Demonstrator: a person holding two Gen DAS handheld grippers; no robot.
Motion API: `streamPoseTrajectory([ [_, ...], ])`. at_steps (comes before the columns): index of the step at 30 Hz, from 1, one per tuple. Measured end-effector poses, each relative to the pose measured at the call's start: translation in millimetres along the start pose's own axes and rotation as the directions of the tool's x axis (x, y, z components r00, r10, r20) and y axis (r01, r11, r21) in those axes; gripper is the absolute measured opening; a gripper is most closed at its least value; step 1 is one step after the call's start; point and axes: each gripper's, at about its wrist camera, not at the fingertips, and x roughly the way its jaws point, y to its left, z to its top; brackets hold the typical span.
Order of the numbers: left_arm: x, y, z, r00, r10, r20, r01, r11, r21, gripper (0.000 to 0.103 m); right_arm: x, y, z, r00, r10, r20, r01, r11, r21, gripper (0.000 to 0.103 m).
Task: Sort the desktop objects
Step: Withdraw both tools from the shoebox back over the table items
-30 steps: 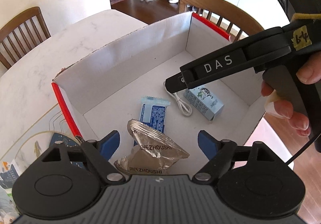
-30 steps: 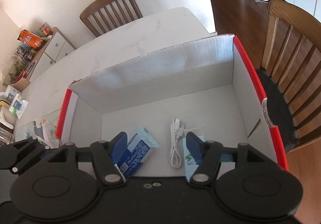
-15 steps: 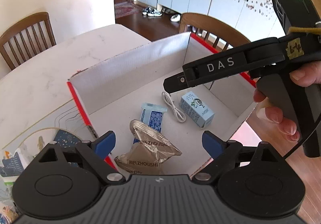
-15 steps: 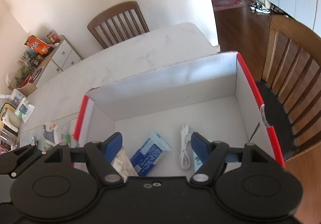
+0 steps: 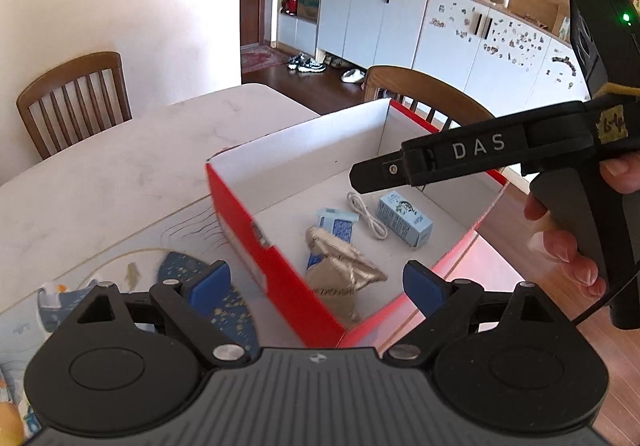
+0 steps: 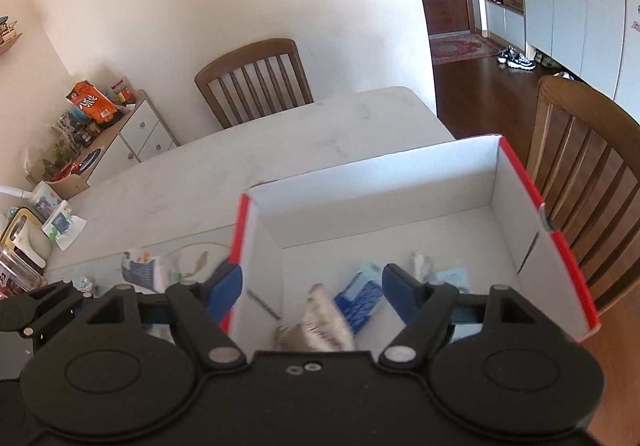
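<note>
A red box (image 5: 248, 214) with a white inside stands on the marble table. In it lie a silver-brown snack pouch (image 5: 340, 278), a blue packet (image 5: 338, 224), a coiled white cable (image 5: 366, 214) and a small light-blue carton (image 5: 404, 220). My left gripper (image 5: 316, 284) hangs open and empty above the box's near left corner. My right gripper (image 6: 314, 286) is also open and empty, raised over the near edge of the box (image 6: 560, 242), with the pouch (image 6: 320, 322), packet (image 6: 360, 298), cable (image 6: 418, 260) and carton (image 6: 452, 276) below it.
A hand (image 5: 560, 246) holds the black handle of the right tool at the right of the left wrist view. A patterned placemat (image 5: 192, 270) with small packets (image 6: 140, 270) lies left of the box. Wooden chairs (image 5: 76, 94) (image 6: 580, 150) stand at the table's far and right sides.
Both grippers have drawn back and upward from the box, so it sits lower and smaller in view. Both sets of jaws stand a little wider than a second ago.
</note>
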Motion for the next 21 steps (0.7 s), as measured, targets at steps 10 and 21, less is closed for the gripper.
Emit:
streamPoseTrajectory([
  [10, -41, 35, -38, 0.999, 0.023, 0.041, -0.023, 1.0, 0.017, 0.094, 2, 69, -25, 1.0, -0.014, 0.002, 0.014, 0.999, -0.042, 0.078],
  [21, -87, 98, -79, 0.989, 0.11, 0.095, -0.107, 0.994, -0.038, 0.094, 12, 141, -44, 0.999, -0.004, 0.032, 0.007, 0.995, -0.1, 0.078],
])
